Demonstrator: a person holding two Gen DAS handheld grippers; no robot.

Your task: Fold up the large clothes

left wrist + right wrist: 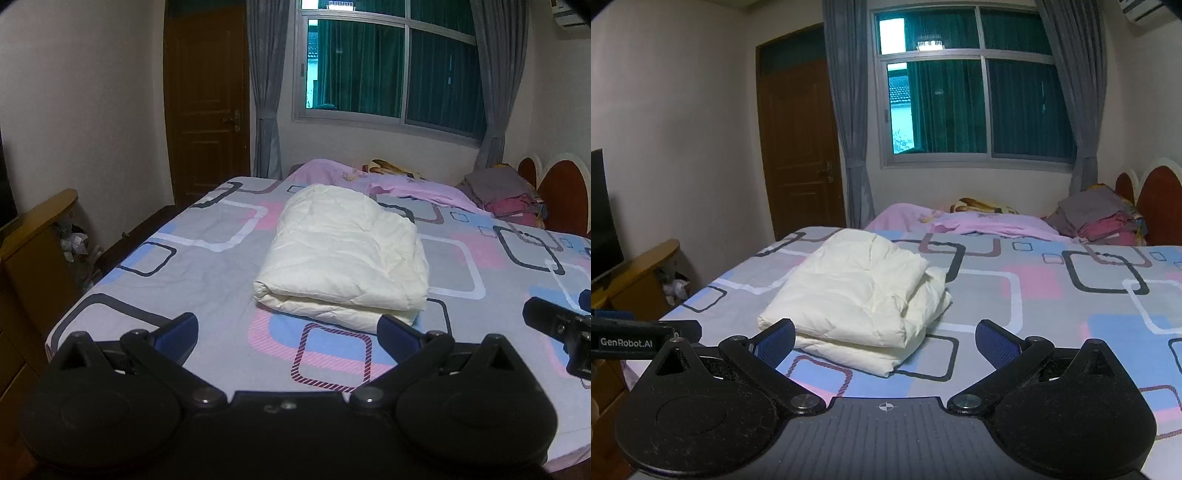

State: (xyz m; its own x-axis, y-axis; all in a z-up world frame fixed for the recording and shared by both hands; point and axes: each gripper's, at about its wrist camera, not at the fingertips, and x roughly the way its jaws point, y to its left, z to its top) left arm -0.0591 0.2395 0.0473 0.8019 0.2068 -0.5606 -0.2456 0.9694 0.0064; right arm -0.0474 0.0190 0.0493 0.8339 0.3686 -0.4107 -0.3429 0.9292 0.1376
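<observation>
Dim, bluish indoor light; brightest at the window (975,85); soft shadows, mild grain, strong fisheye bending and dark corners.

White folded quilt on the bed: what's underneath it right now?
The quilt lies directly on the patterned bedsheet, whose squares run under its edges. Anything beneath its middle is covered. Neither claw touches it.

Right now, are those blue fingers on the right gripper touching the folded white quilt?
Apart. The right wrist view shows the right gripper open, with patterned bedsheet visible between it and the folded white quilt.
</observation>
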